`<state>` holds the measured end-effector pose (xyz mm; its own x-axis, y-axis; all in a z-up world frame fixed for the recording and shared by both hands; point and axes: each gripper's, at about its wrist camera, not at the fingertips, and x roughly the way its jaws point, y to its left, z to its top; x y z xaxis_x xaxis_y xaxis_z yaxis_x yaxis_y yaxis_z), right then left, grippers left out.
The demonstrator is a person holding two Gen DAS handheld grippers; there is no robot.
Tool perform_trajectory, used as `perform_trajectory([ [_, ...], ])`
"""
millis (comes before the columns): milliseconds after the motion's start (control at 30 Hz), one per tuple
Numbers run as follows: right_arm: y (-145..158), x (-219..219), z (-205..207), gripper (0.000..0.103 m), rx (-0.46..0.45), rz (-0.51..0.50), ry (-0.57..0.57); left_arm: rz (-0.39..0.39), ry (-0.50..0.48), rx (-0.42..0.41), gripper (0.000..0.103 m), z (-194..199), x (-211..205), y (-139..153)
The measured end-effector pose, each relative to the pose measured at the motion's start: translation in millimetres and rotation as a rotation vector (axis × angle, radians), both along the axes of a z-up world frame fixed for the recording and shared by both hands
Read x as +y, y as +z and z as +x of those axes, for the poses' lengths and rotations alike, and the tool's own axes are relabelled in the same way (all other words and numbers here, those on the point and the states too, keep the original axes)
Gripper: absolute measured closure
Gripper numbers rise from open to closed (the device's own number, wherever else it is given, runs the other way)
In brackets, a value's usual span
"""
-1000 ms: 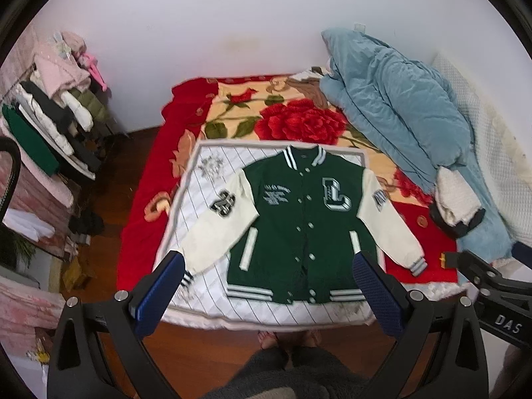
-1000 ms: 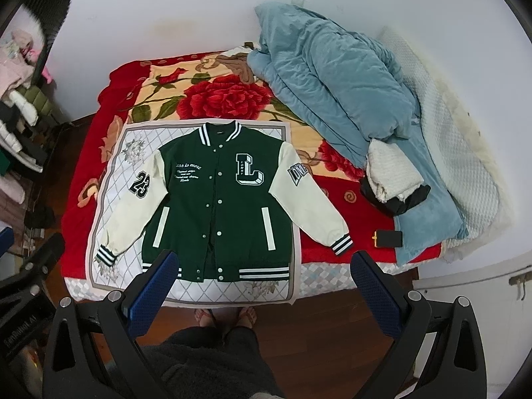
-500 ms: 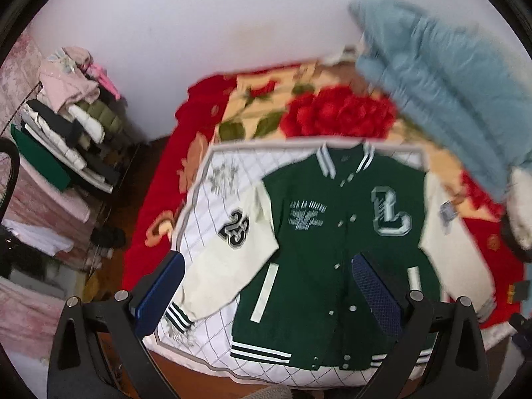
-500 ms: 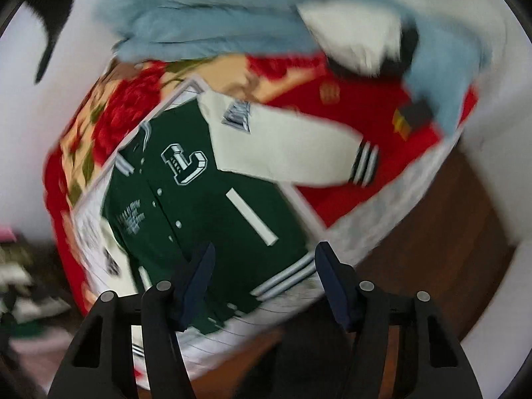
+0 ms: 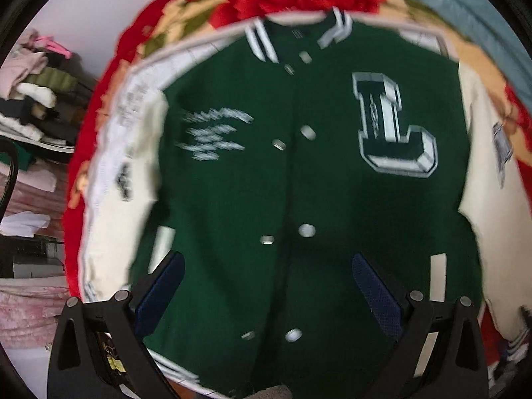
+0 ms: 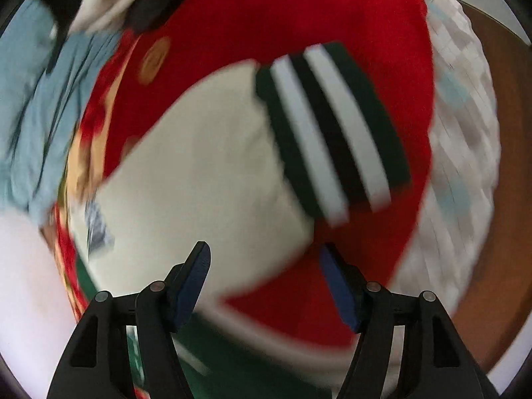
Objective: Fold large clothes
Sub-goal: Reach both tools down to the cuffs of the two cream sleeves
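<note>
Green varsity jacket (image 5: 299, 193) lies flat, front up, on bed (image 6: 382, 16). Your left tongs (image 5: 267, 287) gape wide over its lower front, holding nothing. Right tongs (image 6: 264, 274) half open, empty, above cream sleeve (image 6: 199, 173) near striped cuff (image 6: 332, 126). Step: reaching for first grasp. Next: close on sleeve, fold inward.

Motion blur smears the small lettering (image 5: 212, 133) ahead of the left gripper's fingers (image 5: 159, 296) beyond reading, the jacket (image 5: 299, 199) hem is cut off below them, and the sleeve patch (image 6: 98, 226) left of the right gripper's fingers (image 6: 194, 282) is indistinct.
</note>
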<state>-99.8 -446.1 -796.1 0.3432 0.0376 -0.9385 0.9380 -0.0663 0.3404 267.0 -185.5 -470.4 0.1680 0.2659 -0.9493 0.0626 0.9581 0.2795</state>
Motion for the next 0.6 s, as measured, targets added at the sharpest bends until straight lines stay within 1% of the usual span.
perform_trajectory([
  [100,-1,-18,5,0.036,-0.09,-0.098,-0.104,-0.013,-0.011,0.012,0.0,7,-12,-25],
  [133,-4,-22,9,0.037,-0.1,-0.124,-0.11,-0.015,-0.02,0.007,0.0,10,-15,-31],
  [167,-7,-25,13,0.049,-0.101,-0.133,-0.109,-0.017,-0.026,0.001,0.0,13,-17,-36],
  [200,-16,-29,22,0.058,-0.083,-0.135,-0.11,-0.021,-0.029,-0.004,0.0,16,-18,-39],
  [233,-18,-32,29,0.076,-0.083,-0.145,-0.112,-0.024,-0.031,-0.007,0.0,19,-18,-41],
  [267,-15,-34,36,0.082,-0.095,-0.162,-0.111,-0.021,-0.028,0.002,0.0,24,-18,-42],
  [300,-8,-35,41,0.084,-0.107,-0.184,-0.107,-0.025,-0.025,0.0,0.0,27,-15,-41],
  [333,2,-40,46,0.085,-0.134,-0.207,-0.106,-0.029,-0.02,-0.008,0.0,31,-15,-41],
  [433,48,-30,73,0.087,-0.209,-0.263,-0.074,-0.045,0.009,-0.045,0.0,43,2,-28],
  [467,71,-24,91,0.087,-0.244,-0.284,-0.041,-0.05,0.017,-0.057,0.0,46,9,-24],
  [500,87,-17,105,0.087,-0.271,-0.295,-0.009,-0.053,0.027,-0.066,0.0,50,17,-18],
  [567,130,5,149,0.087,-0.323,-0.33,0.099,-0.065,0.055,-0.087,0.0,58,37,-7],
  [600,150,22,178,0.087,-0.358,-0.34,0.167,-0.072,0.072,-0.096,0.0,62,48,-2],
])
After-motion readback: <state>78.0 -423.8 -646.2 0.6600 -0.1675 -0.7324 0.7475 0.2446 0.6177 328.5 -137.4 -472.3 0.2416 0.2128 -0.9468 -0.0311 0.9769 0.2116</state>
